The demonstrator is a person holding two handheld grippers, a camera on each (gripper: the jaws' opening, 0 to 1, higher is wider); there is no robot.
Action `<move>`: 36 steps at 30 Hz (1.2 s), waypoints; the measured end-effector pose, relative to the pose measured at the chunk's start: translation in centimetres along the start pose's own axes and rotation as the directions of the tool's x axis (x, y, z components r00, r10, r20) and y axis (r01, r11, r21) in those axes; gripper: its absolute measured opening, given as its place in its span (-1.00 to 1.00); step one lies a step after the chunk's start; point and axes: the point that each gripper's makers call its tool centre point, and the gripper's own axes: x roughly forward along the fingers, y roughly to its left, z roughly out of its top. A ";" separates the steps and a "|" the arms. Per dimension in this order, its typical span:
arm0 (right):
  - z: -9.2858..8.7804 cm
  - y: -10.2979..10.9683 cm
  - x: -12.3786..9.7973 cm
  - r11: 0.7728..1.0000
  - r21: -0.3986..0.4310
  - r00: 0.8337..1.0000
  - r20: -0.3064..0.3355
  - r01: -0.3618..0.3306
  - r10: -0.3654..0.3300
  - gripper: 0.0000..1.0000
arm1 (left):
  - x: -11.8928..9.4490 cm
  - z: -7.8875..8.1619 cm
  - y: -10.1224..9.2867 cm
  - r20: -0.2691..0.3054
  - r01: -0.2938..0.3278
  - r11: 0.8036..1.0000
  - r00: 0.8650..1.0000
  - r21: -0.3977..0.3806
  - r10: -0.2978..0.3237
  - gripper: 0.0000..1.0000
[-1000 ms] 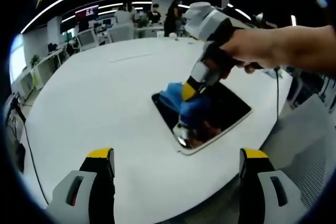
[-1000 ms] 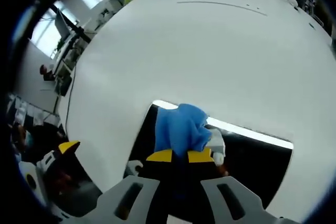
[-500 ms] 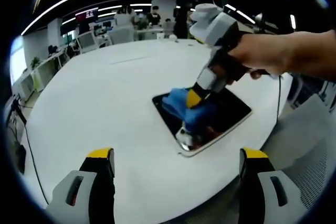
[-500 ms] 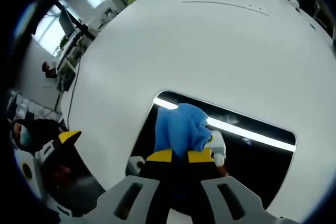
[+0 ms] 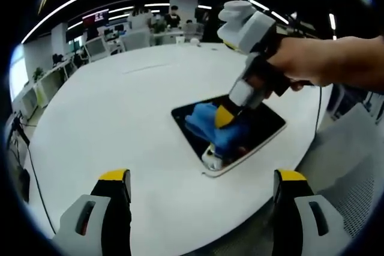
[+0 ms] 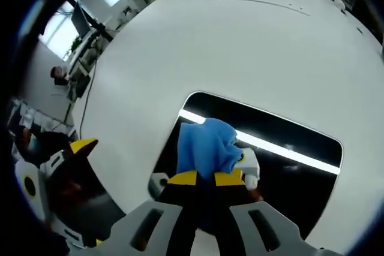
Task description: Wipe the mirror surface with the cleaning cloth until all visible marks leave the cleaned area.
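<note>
Open-plan office, round white table (image 5: 120, 112). Mirror (image 6: 288, 172): flat near the table's edge, face up for wiping. Blue cleaning cloth (image 6: 207, 148): bunched, clamped in right gripper (image 6: 204, 178), pressed onto the glass. Left gripper (image 5: 204, 184): jaws spread, holding nothing, hanging back near the edge, presumably to watch

Mirror (image 5: 267, 125) on table (image 5: 120, 118); cloth (image 6: 207, 148) on mirror, near its edge.
</note>
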 end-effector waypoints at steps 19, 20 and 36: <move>-2.6 1.0 -0.8 0.999 -0.047 1.000 0.008 -0.021 0.021 -0.96 | 0.0 -0.2 -0.2 -0.014 0.009 1.000 1.000 0.008 -0.009 0.99; -2.7 1.1 -0.8 0.999 -0.048 1.000 0.007 -0.022 0.022 -0.96 | 0.0 -0.2 -0.2 -0.014 0.010 1.000 1.000 0.009 -0.010 0.99; -4.5 2.0 -1.1 0.997 -0.064 0.999 0.005 -0.047 0.048 -0.96 | 0.0 -0.2 -0.2 -0.010 0.006 1.000 1.000 0.004 -0.006 0.99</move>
